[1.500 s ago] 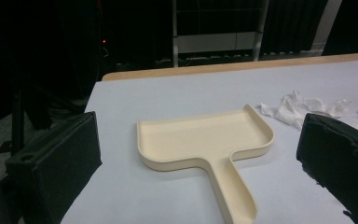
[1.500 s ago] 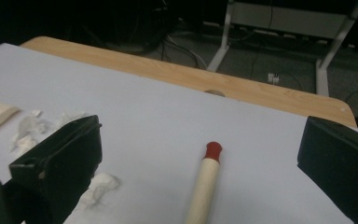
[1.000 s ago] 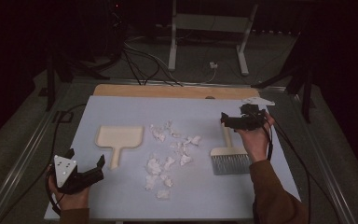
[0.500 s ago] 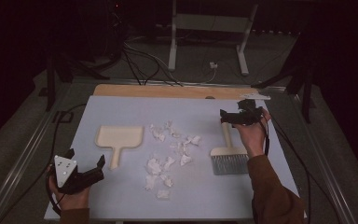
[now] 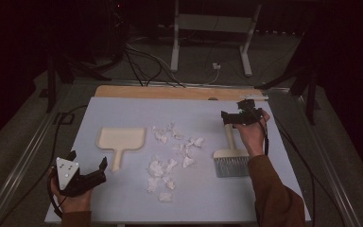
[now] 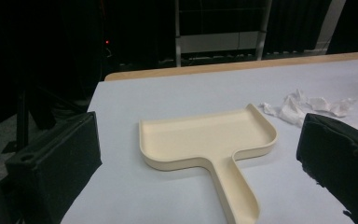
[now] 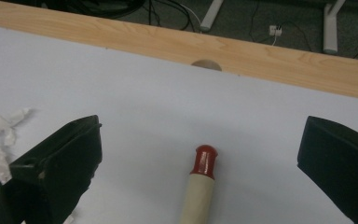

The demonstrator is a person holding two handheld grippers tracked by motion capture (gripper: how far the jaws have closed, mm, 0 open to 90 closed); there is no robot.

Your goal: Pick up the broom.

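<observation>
The fingers (image 6: 56, 163) of the left gripper (image 5: 87, 172) stand spread wide, released, with nothing between them. In the high view that gripper sits low at the near left corner of the table (image 5: 123, 111), its grey three-cornered plate facing up, the person's left hand (image 5: 71, 201) wrapped round it from below and the jaws aimed toward the middle of the table. In the left gripper view the cream dustpan (image 6: 205, 137) lies flat ahead of the jaws, its handle running back toward the camera, apart from both jaws.

To the right of the dustpan, scraps of crumpled white paper (image 5: 170, 158) lie scattered across the middle of the table.

Further right, the brush (image 5: 230, 158) lies flat, bristles toward the person, its cream handle ending in a red tip (image 7: 205, 161) that points to the far wooden edge. The right gripper (image 5: 234, 117) hangs over that handle end, held by the right hand (image 5: 253, 135) with the forearm reaching forward in a brown sleeve. Its jaws gape on either side of the red tip without touching it.
</observation>
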